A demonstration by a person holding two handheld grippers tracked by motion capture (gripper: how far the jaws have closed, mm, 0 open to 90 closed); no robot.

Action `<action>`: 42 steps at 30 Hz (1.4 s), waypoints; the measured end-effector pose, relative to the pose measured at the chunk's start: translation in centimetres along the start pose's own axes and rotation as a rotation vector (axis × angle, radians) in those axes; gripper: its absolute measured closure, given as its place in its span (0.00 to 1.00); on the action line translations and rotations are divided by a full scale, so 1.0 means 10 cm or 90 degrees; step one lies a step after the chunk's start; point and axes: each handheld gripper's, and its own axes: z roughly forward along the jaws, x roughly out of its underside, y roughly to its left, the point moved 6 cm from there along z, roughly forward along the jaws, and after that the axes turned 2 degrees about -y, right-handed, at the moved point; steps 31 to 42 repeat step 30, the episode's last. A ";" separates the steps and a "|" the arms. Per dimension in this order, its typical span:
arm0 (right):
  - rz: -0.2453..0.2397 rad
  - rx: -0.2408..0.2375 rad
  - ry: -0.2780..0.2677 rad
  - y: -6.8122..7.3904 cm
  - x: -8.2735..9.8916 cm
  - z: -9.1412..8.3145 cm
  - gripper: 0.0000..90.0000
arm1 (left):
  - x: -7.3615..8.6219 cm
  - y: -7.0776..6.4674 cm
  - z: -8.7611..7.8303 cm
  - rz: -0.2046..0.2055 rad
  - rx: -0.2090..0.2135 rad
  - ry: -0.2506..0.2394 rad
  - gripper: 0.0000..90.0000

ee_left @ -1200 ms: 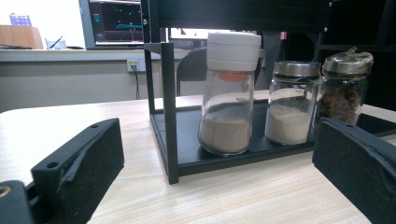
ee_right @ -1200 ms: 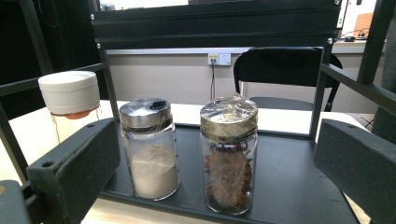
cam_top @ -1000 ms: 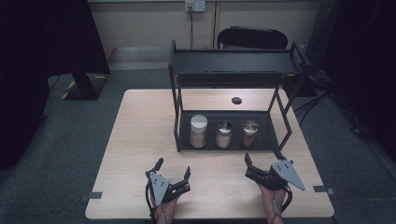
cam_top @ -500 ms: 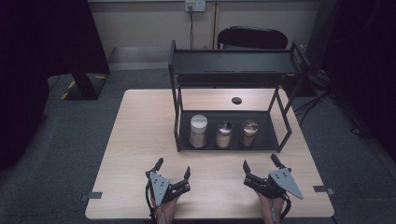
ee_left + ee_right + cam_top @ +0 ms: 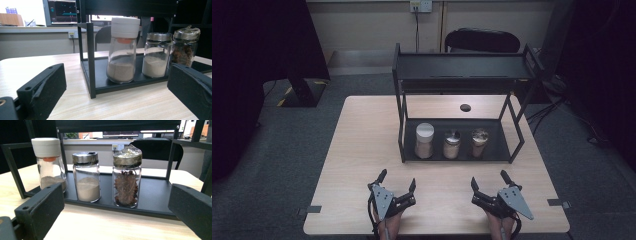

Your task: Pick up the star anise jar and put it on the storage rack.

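Wooden table (image 5: 362,150) carries a black two-tier metal rack (image 5: 462,75); on its bottom tray, in a row, stand three glass spice jars: tallest, a white-capped shaker jar (image 5: 424,140) of brownish powder at the rack's left end, then a metal-lidded jar (image 5: 452,144) of pale powder, then a star anise jar (image 5: 479,143) with film over its lid. The jars are likely rigid, smooth, somewhat slippery and breakable, light to moderate in weight since each is part full; best hold is probably across the straight glass body below the cap, kept upright. The rack post stands just beside the shaker jar, so access looks tight there. Left gripper (image 5: 398,183) and right gripper (image 5: 490,181) rest near the table's front edge, well apart from the jars, fingers spread wide, holding and touching nothing.
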 end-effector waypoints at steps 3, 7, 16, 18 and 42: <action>-0.001 0.000 0.001 0.00 0.02 0.00 0.00 | 0.00 0.00 0.00 0.000 0.000 0.000 0.02; 0.001 0.000 0.003 0.00 0.04 0.00 0.00 | 0.00 0.00 0.00 -0.001 0.000 0.000 0.02; 0.000 0.005 0.005 0.00 0.10 0.00 0.00 | 0.00 0.00 0.00 -0.001 0.000 0.000 0.02; 0.003 0.005 0.006 -0.01 0.10 0.01 0.00 | 0.00 0.00 0.00 -0.001 0.000 0.000 0.02; 0.002 0.008 -0.003 0.01 0.13 0.00 0.00 | 0.00 0.00 0.00 -0.001 -0.001 0.000 0.02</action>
